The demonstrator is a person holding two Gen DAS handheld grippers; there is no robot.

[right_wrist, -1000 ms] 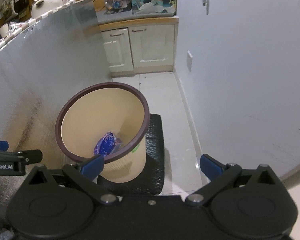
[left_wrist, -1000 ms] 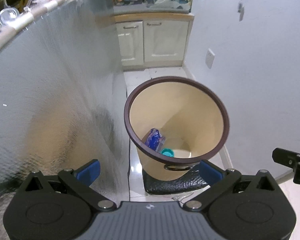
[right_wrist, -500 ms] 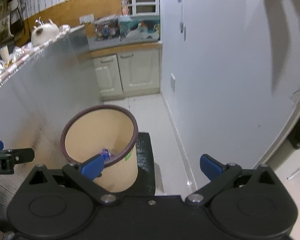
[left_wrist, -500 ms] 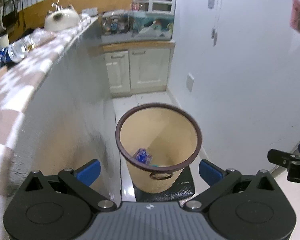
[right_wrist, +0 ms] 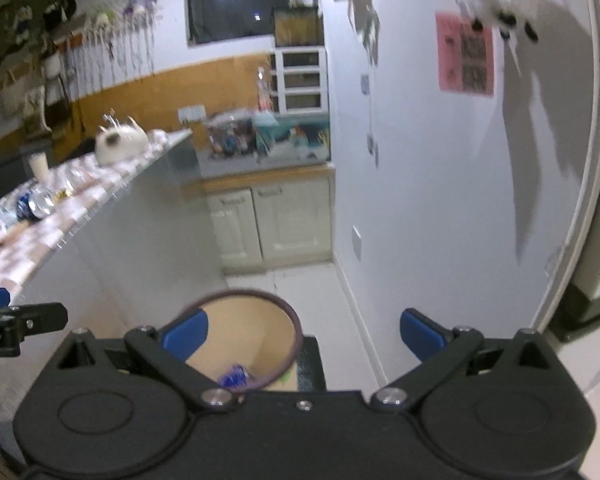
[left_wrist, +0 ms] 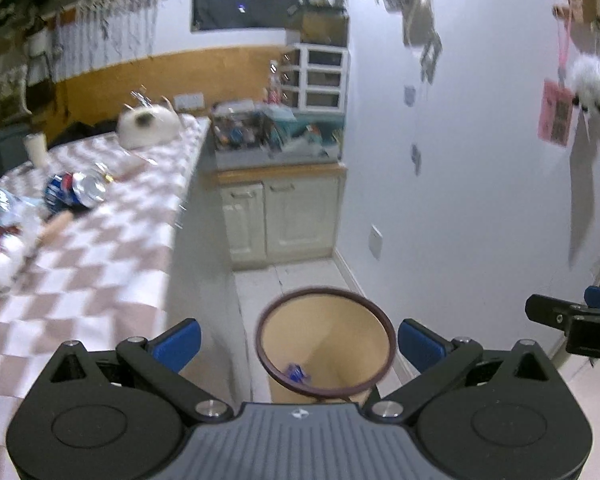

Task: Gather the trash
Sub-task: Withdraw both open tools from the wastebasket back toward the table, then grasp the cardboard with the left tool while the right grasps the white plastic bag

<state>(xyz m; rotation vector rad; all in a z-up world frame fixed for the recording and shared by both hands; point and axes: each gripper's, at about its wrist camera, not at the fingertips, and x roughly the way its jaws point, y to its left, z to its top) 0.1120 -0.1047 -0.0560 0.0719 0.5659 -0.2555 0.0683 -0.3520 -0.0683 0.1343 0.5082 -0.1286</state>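
A tan trash bin with a dark brown rim (left_wrist: 325, 342) (right_wrist: 256, 340) stands on the floor beside the counter, with a blue wrapper (left_wrist: 298, 373) (right_wrist: 233, 376) lying inside it. My left gripper (left_wrist: 298, 340) hovers open and empty high above the bin. My right gripper (right_wrist: 303, 334) is also open and empty, above the bin's right side. On the checkered counter (left_wrist: 100, 256) lie a crushed blue can (left_wrist: 74, 192) (right_wrist: 34, 202) and a crumpled plastic bag (left_wrist: 4, 204). The right gripper's finger (left_wrist: 560, 318) shows at the left wrist view's right edge.
A white teapot (left_wrist: 148, 124) (right_wrist: 118, 142) and a white cup (left_wrist: 36, 148) stand further back on the counter. Cream cabinets (left_wrist: 280, 220) with a cluttered top close the aisle's far end. A white wall (left_wrist: 460, 200) runs along the right. A black mat (right_wrist: 310, 364) lies under the bin.
Both grippers have risen and pulled back from the bin, which now looks smaller and lower. The countertop with the can and bag has come into view.
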